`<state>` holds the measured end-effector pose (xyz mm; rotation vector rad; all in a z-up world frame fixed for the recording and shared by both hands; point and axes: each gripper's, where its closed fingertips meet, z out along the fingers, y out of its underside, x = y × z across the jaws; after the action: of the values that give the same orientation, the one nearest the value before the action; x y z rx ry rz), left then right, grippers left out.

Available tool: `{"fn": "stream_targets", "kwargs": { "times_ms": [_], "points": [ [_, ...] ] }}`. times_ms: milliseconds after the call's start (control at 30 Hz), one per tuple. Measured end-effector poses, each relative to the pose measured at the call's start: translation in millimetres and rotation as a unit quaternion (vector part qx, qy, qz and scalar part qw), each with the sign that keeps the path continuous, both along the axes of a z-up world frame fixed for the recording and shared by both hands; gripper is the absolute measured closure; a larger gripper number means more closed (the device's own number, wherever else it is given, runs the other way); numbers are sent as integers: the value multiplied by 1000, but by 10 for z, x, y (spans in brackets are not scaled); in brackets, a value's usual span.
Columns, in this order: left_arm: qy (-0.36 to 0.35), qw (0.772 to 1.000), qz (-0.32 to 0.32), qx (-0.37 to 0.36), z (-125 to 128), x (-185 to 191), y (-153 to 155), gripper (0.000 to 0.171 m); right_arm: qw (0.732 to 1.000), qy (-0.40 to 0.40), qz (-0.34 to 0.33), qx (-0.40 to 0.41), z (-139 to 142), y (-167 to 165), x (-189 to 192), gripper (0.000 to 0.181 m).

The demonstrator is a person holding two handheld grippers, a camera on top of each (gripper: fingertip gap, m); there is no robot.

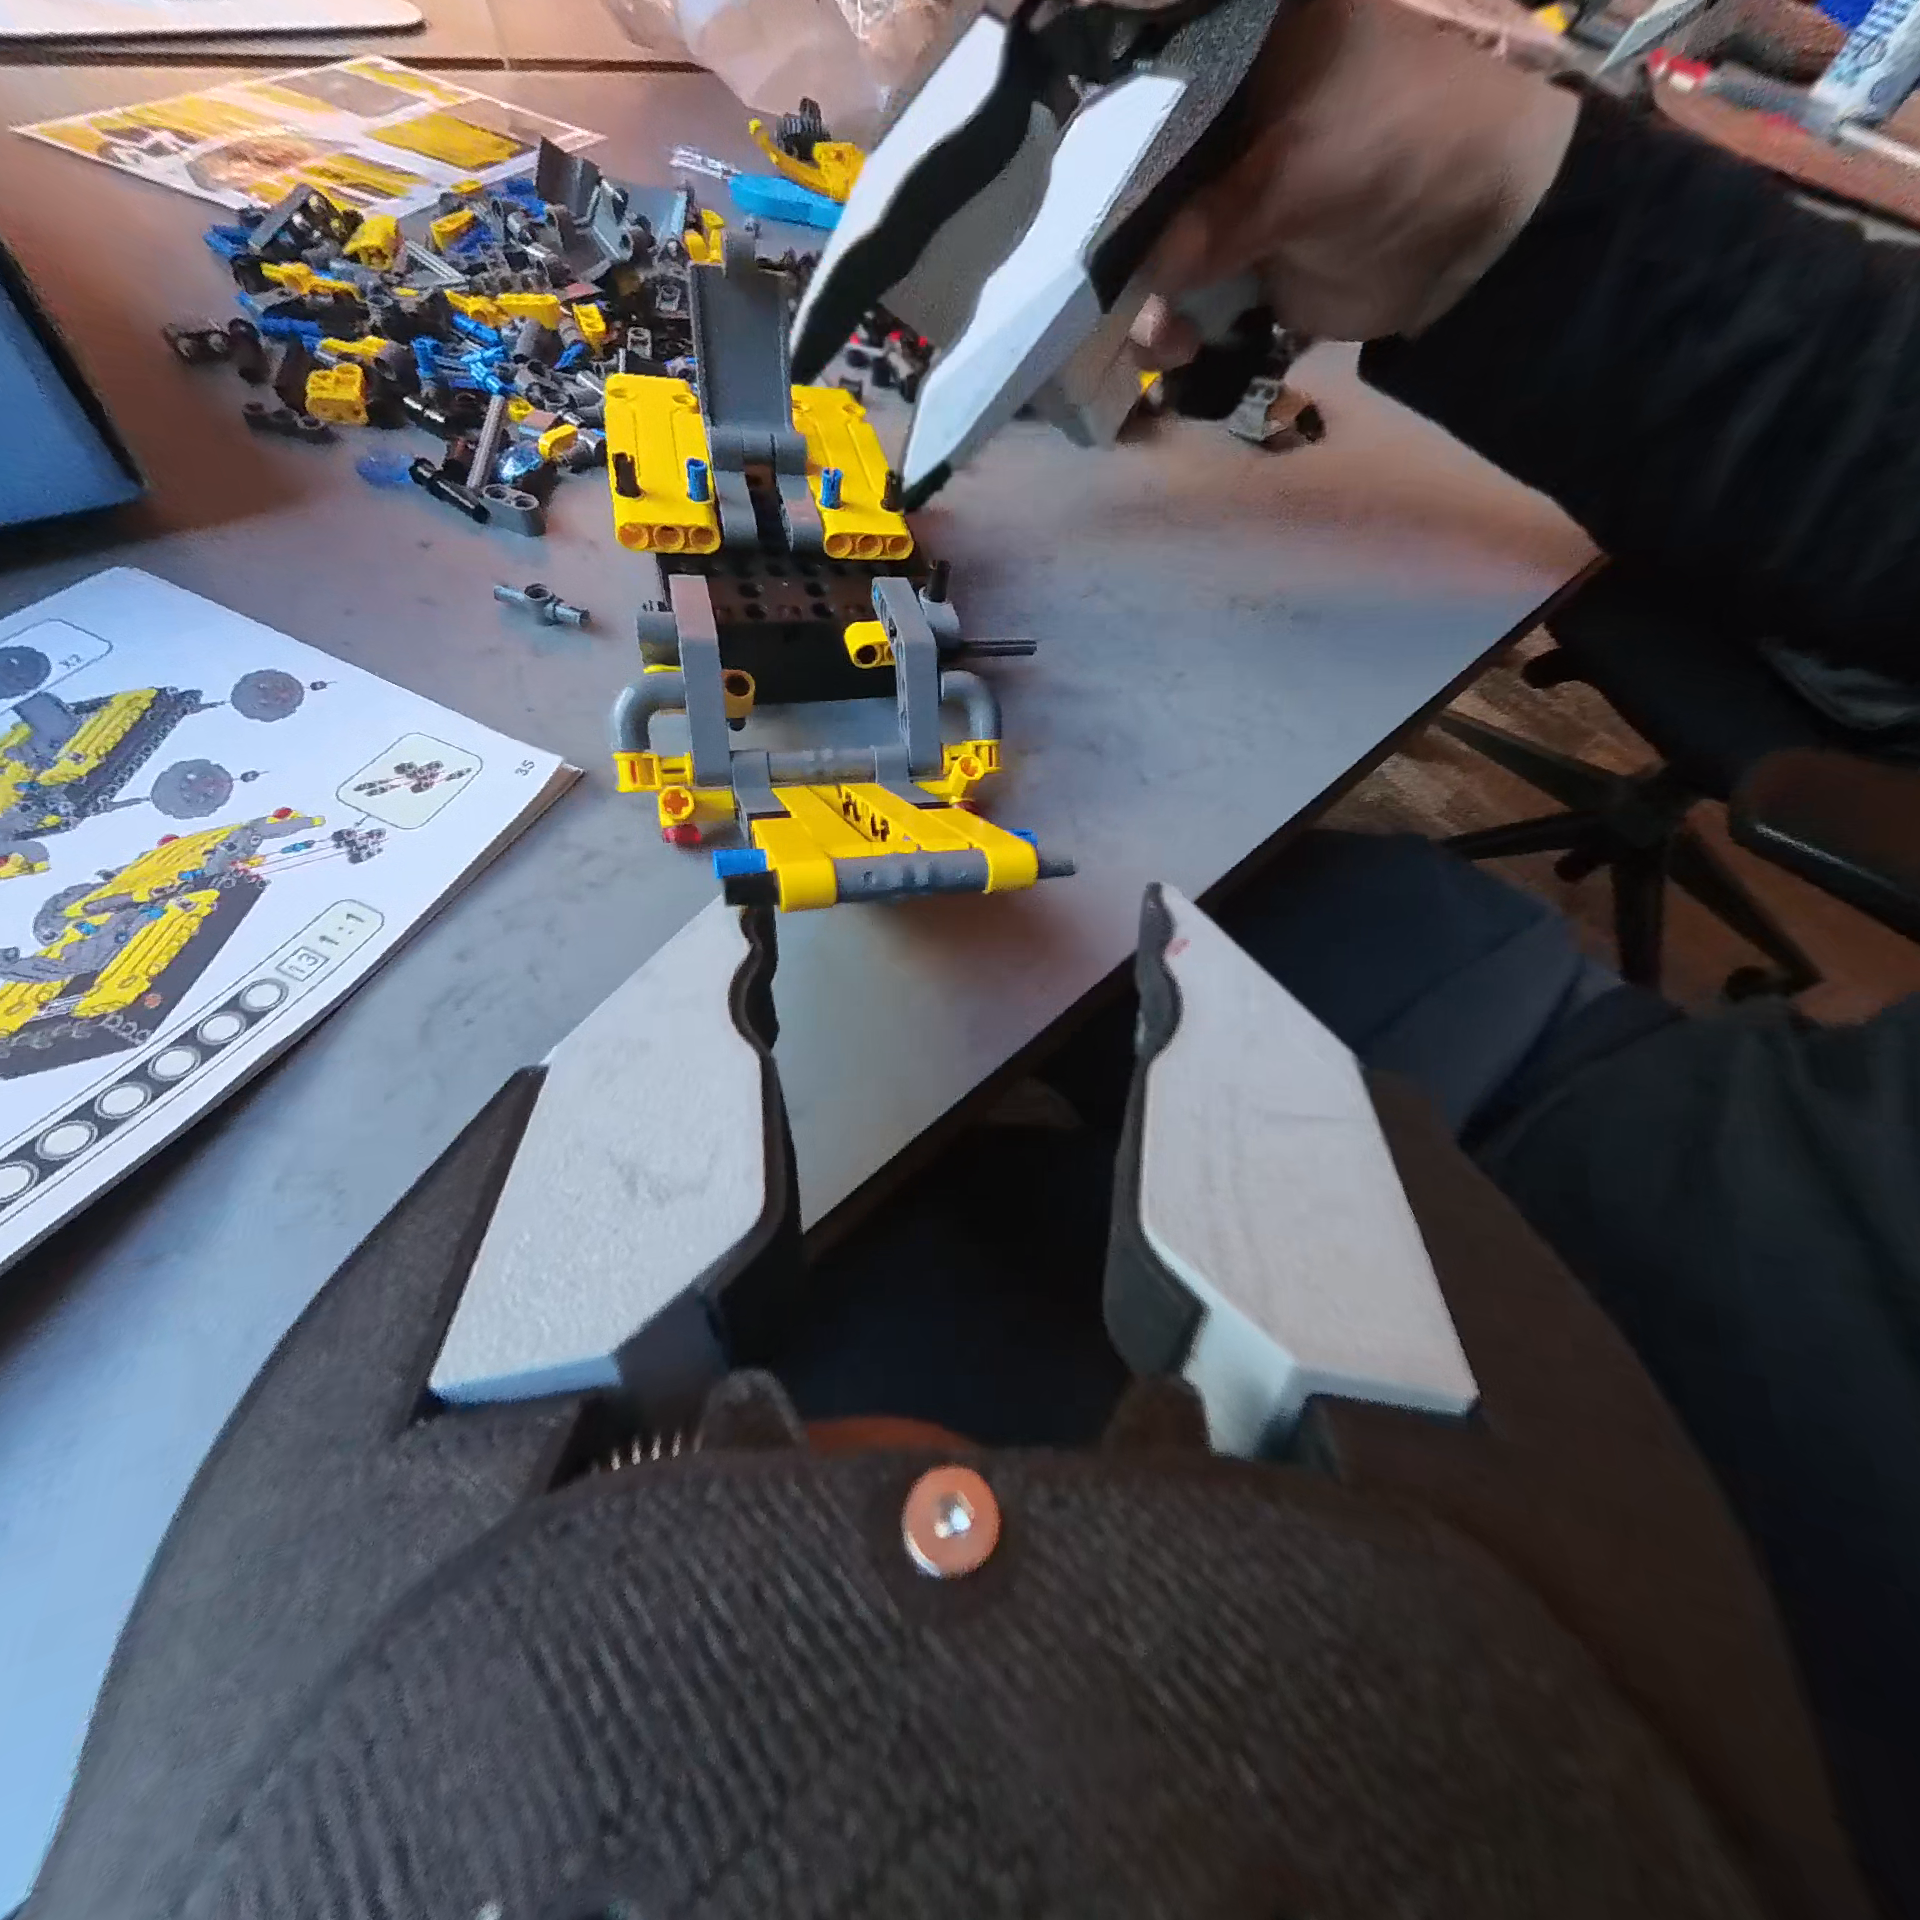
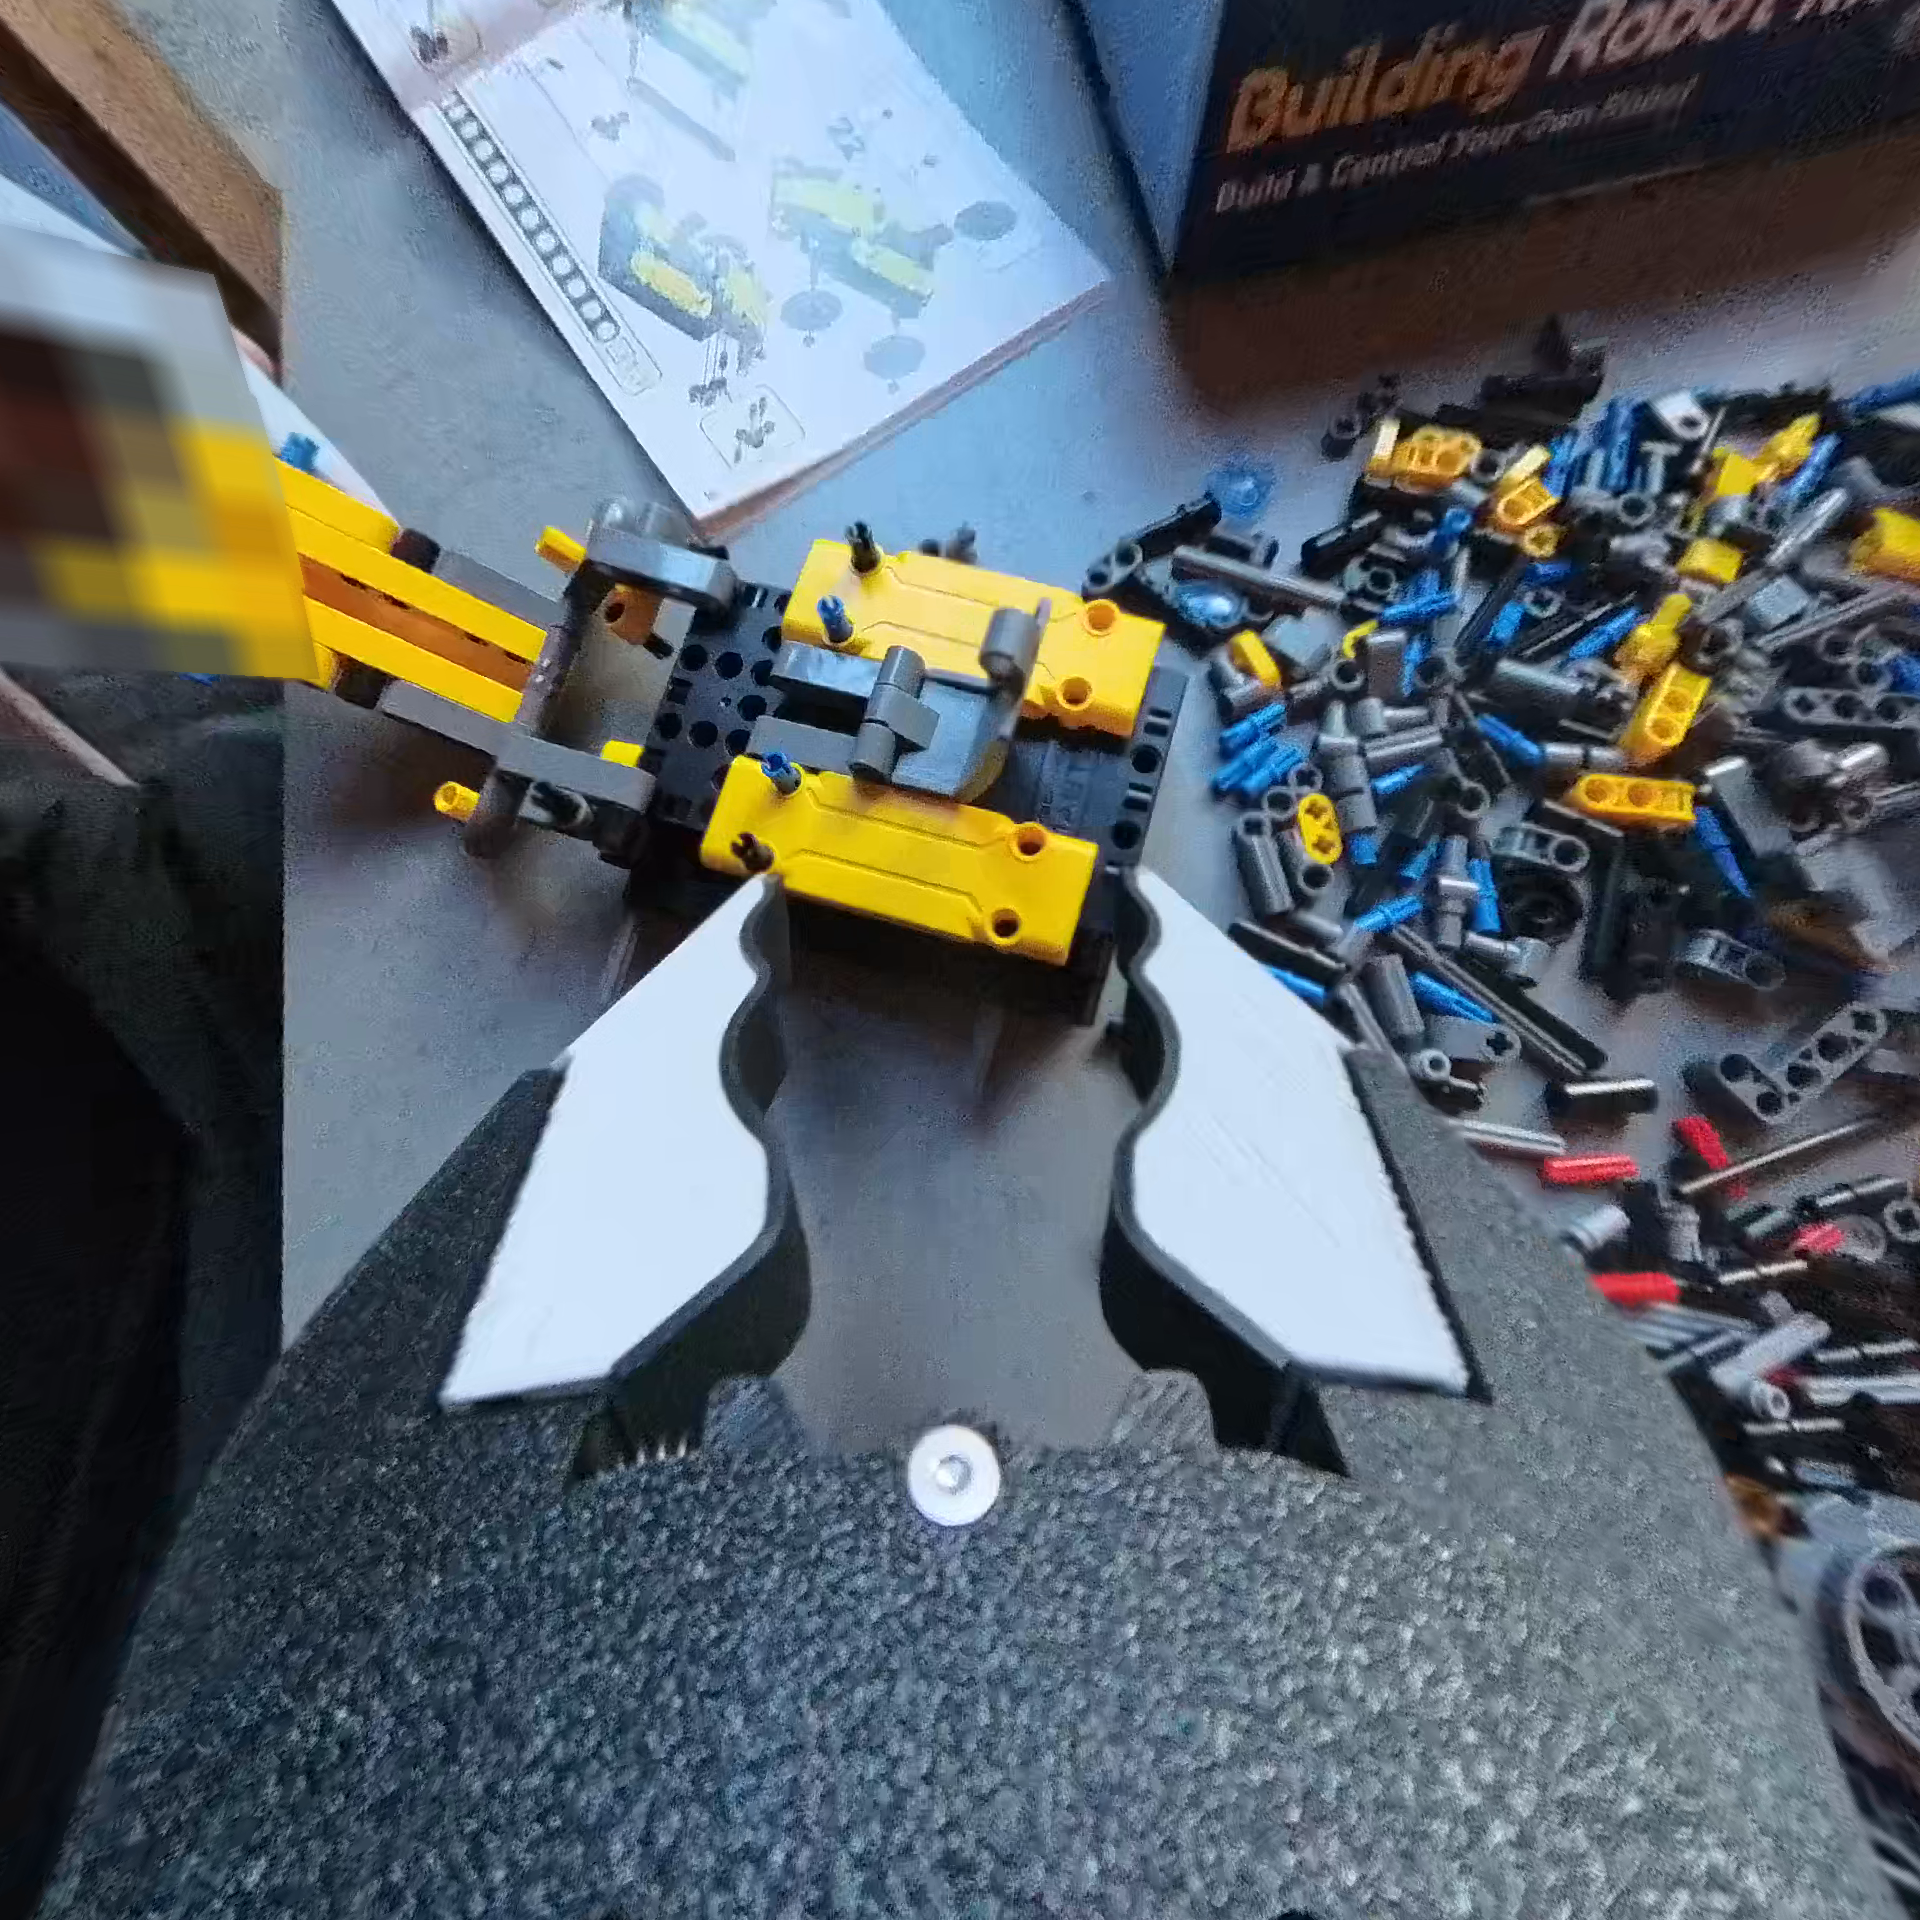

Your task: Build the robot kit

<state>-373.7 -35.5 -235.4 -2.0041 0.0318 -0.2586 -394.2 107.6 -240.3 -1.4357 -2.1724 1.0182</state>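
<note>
A part-built brick vehicle (image 1: 800, 644) in yellow, grey and black lies on the grey table (image 1: 1195, 644). My left gripper (image 1: 951, 909) is open and empty, with its tips just short of the model's near yellow end. My right gripper (image 1: 862, 426) is open above the model's far end, and one of its fingertips (image 1: 920, 483) is beside a black pin on a yellow panel. In the right wrist view the right gripper (image 2: 951, 888) stands open over the near yellow panel (image 2: 904, 862) of the model (image 2: 935, 717). One of its fingertips (image 2: 753, 899) is next to the black pin (image 2: 750, 852).
A pile of loose small parts (image 1: 436, 343) lies beyond the model and also shows in the right wrist view (image 2: 1558, 779). An open instruction booklet (image 1: 208, 883) lies at the left. A dark box (image 2: 1558, 135) stands behind. The table edge (image 1: 1351, 790) runs at the right, with a chair (image 1: 1714, 810) beyond.
</note>
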Motion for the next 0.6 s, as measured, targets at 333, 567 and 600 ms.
{"fn": "stream_targets", "kwargs": {
  "times_ms": [333,567,600],
  "points": [
    [2,1000,0,-11,-39,-99,-49,107,1000,4,0,23,-13,-327,502,121],
    [-48,997,-45,-40,-43,79,132,103,997,46,-56,-11,14,-381,851,126],
    [-42,997,-45,-47,-48,71,181,104,996,53,-71,-3,19,-345,871,126]
  ]
}}
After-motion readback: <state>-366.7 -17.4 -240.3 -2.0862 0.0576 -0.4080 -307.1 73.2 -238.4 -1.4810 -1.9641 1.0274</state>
